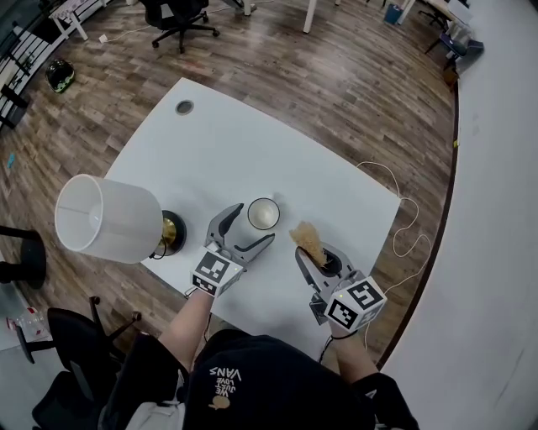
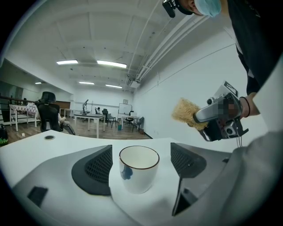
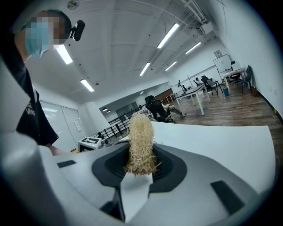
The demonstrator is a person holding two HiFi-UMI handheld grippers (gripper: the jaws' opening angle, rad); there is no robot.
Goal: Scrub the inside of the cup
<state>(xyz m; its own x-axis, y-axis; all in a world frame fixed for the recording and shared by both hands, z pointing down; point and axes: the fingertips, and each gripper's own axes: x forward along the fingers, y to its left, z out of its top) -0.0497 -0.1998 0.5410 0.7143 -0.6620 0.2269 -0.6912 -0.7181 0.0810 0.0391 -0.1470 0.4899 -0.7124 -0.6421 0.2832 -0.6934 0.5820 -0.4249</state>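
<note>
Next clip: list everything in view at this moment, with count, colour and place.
table: one, white, centre of the head view, on the wood floor
cup: one, white with a dark rim, upright on the table near its front edge
scrubber: one, straw-coloured fibre pad, held up to the right of the cup
lamp: one, white shade, dark and brass base, near the table's left edge
grommet: one, grey, far part of the table
office chairs: at least two, black, one beyond the table, one at lower left
left gripper: grey, jaws apart on either side of the cup, not touching it
right gripper: grey, jaws shut on the scrubber
</note>
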